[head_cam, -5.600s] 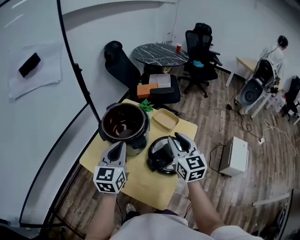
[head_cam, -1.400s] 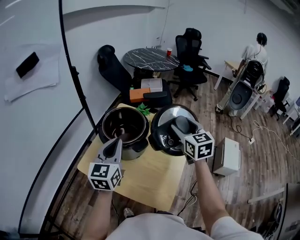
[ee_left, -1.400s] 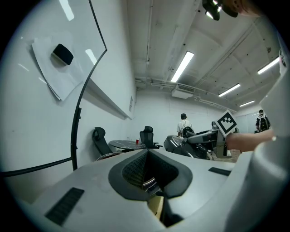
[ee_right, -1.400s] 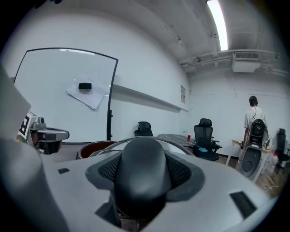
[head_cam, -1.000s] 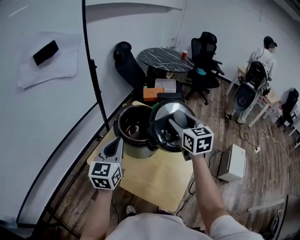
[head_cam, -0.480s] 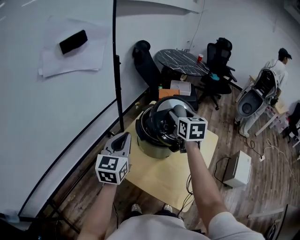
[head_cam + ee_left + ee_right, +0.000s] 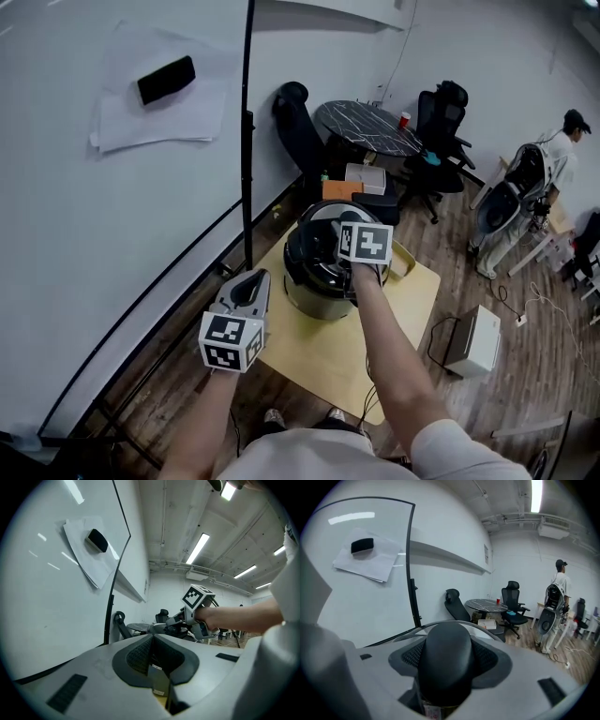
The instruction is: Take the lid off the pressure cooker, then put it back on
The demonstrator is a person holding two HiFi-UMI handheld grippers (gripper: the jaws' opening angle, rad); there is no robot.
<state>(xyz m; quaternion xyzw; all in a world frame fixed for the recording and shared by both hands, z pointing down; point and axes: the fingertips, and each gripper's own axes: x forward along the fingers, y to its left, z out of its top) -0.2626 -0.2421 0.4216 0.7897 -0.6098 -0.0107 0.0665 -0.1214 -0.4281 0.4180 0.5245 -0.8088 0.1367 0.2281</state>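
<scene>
At far left, left gripper (image 7: 251,284): pressed together on nothing, held off the left edge of the table (image 7: 398,323), well apart from the cooker; drawn back from the cooker's side over the last second or so, hence no bracing now.
In the middle, cooker (image 7: 309,295): upright on the table; mouth open to view a second ago, now covered from above.
On top of it, lid (image 7: 317,246): carried in tilted from the right, now roughly level over the rim; resting on it or just above, cannot tell which, nor whether turned to lock.
At right, right gripper (image 7: 445,641): clamped on the handle (image 7: 444,667) of the lid, directly above the middle of the cooker.
Meaning for the task: removal done, return nearly done; probably left to do: settling the lid flat, perhaps a twist to lock, then letting go.
Risk: with no steadying from the left, possible turning of the whole cooker under any twist.
</scene>
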